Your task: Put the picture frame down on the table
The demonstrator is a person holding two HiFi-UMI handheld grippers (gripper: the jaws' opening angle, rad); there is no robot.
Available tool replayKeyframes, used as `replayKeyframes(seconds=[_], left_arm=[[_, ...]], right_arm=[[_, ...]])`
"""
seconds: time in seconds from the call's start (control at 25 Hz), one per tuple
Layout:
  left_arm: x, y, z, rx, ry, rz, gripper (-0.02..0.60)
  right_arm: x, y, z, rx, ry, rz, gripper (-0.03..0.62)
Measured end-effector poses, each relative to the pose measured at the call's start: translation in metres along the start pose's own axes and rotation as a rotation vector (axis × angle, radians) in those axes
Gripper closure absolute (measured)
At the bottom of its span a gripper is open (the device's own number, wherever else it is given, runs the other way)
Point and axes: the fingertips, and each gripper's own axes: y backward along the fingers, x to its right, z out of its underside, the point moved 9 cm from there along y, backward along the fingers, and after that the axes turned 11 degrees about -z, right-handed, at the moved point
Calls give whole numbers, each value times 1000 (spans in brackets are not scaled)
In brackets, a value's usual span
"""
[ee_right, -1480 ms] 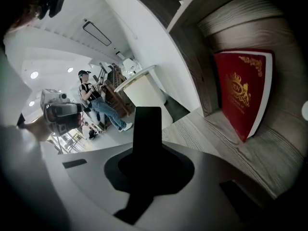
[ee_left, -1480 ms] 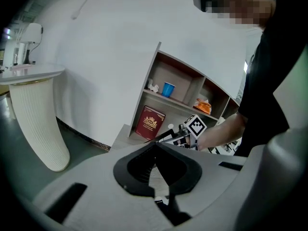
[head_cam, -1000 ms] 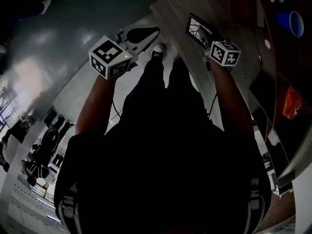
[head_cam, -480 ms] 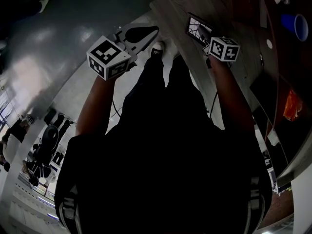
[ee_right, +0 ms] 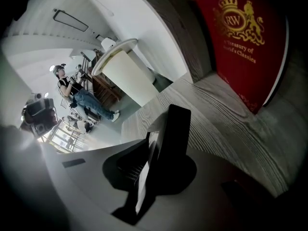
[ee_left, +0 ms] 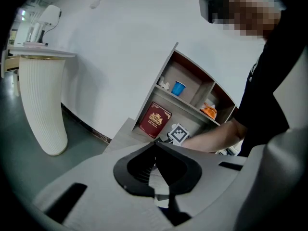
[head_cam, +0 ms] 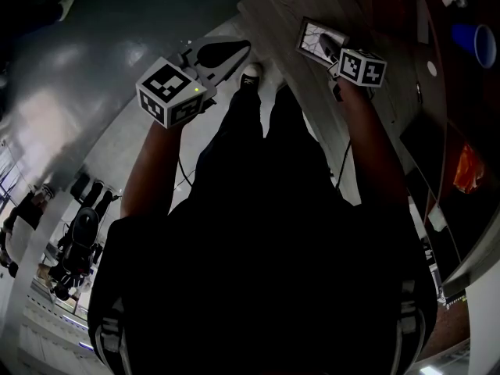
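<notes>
The pale grey wood-grain table (head_cam: 285,10) is our target, and the thin black-edged picture frame (head_cam: 315,37) hangs low over it, close to its near edge (whether its far end touches the wood, neither view lets us say). We judge the carrying as good as done. What is left is the release itself, since the frame is not yet lying free on the table.

Our right forearm (head_cam: 367,155) reaches forward across the table's edge, with the right tongs (head_cam: 328,49) pointing steeply down at the surface. In the right gripper view the frame (ee_right: 175,129) stands edge-on between the jaws of these tongs (ee_right: 156,146). The jaws have just been easing apart, though the pads look to be pinching its sides. The wood (ee_right: 216,109) runs on just past the frame's tip.

Our left forearm (head_cam: 152,162) is held out over the glossy grey floor (head_cam: 101,61), well apart from the table. The left tongs (head_cam: 242,48) are pressed together on nothing, as the left gripper view (ee_left: 155,148) shows.
</notes>
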Motion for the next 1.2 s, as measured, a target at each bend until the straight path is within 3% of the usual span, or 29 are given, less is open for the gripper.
replayKeyframes(seconds=[0.76,0.96,1.2], left_arm=[[-2,0,1,-19,1,10,565],[-3,0,0,10,70,48,565],[-3,1,-4,29,89,56,565]], right_arm=[[10,-4,-5,-38,-51,9,520],[9,-5,-7,-54,-15,54,490],[10,-5,-8,-75,9,97,461]])
